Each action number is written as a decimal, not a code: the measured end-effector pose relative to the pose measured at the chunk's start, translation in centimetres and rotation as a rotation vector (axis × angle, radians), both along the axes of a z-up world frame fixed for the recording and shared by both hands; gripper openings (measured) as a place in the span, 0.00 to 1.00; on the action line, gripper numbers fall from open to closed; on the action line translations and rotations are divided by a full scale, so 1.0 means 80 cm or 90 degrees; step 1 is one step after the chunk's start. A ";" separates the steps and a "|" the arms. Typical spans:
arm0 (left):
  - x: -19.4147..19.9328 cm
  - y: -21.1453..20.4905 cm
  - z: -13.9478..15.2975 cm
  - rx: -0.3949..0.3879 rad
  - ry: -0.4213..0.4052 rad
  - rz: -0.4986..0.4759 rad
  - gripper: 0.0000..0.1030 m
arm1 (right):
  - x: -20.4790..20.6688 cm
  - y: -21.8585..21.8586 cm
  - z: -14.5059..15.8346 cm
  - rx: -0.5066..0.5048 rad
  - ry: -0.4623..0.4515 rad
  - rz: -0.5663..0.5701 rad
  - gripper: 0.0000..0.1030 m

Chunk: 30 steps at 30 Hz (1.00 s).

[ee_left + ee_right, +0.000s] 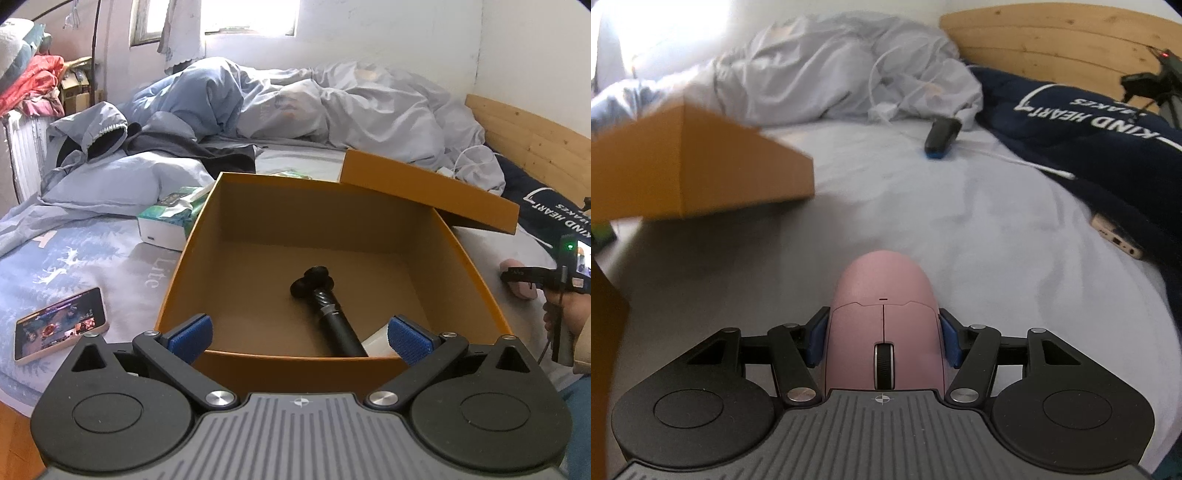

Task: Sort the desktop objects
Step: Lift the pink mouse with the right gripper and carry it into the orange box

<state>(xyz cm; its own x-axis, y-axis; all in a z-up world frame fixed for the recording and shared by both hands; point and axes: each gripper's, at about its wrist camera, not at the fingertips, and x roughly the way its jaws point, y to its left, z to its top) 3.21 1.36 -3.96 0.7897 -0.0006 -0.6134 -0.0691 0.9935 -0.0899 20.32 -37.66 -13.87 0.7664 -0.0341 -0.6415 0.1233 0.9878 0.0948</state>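
Two jaws of my right gripper (882,339) are clamped on the pink mouse (882,325), one blue pad on each flank, scroll wheel facing the camera, tail end pointing far. The mouse looks just clear of the bed sheet (960,229), though blur makes that call soft. Left gripper (299,338) has its jaws wide apart, nothing between them, parked over the near wall of the orange box (472,266).

Step in hand, as I read it: carry the mouse into the box. The box sits to the left of the mouse; its lid (428,188) leans on the far right corner and overhangs that side. From the right wrist view the lid's corner juts out at upper left, right on my likely path.

How I'd do it well:
- Keep the squeeze steady. The shell is smooth and tapered, so it could squirt out forward if I loosen.
- Go up first until the mouse clears the box's right wall, then traverse left, staying near of the lid overhang.
- Aim for bare floor on the right half. A black handle-like tool (325,310) lies near centre and something white (376,345) sits in the near right corner, so avoid both.
- Lower until it is close to the box floor before letting go; no dropping.
- Keep the left gripper where it is or back it off near, out of the drop zone.
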 end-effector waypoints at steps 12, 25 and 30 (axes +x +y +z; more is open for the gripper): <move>0.004 -0.011 0.016 -0.029 -0.024 -0.022 1.00 | -0.070 -0.008 0.058 0.061 -0.058 -0.008 0.61; -0.004 0.003 0.044 -0.029 -0.079 0.002 1.00 | -0.149 0.075 0.149 0.090 -0.128 0.111 0.61; -0.010 0.025 0.057 -0.032 -0.094 0.040 1.00 | -0.175 0.124 0.187 0.097 -0.150 0.186 0.61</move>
